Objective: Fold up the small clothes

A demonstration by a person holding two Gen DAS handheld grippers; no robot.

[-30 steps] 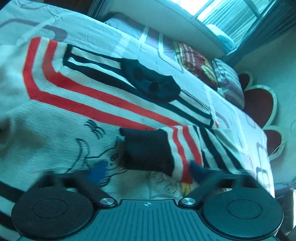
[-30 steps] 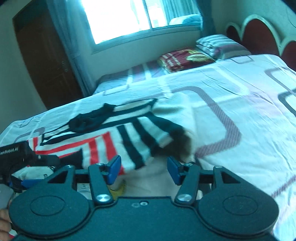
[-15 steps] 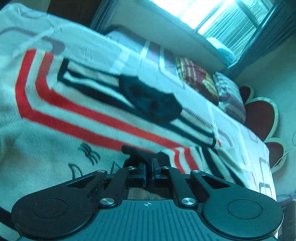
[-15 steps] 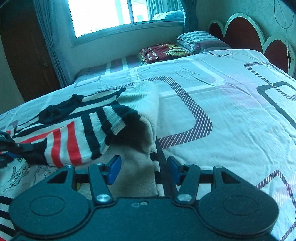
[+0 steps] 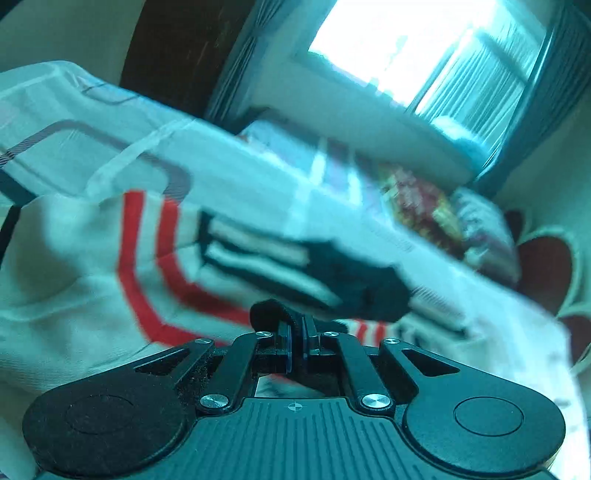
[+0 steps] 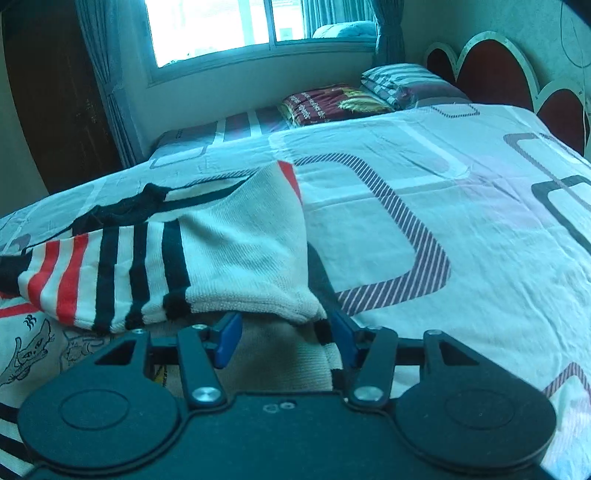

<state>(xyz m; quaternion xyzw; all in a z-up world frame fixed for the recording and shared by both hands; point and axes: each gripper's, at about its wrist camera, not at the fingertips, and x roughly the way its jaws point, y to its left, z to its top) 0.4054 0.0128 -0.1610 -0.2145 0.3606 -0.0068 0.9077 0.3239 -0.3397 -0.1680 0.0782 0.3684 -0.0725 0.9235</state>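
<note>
A small cream knit sweater [image 6: 243, 254] with red and black stripes lies on the bed, one sleeve folded across its body. My left gripper [image 5: 295, 339] is shut on the sleeve's black cuff [image 5: 269, 312], lifted a little over the sweater [image 5: 81, 280]; that view is blurred. My right gripper [image 6: 284, 332] sits low at the sweater's near right edge. Its jaws are closing around a cream fold of the knit, and its blue pads [image 6: 229, 338] still stand apart from the cloth.
The bedsheet [image 6: 461, 229] is white with striped rounded rectangles. Folded blankets and pillows [image 6: 369, 96] are stacked near the scalloped red headboard [image 6: 495, 70]. A window [image 6: 236, 29] with curtains is behind, and a dark wooden door [image 6: 55, 96] on the left.
My left gripper closed on the black cuff, then lifted and swung with it. My right gripper dropped lower onto the sweater's edge and its jaws narrowed.
</note>
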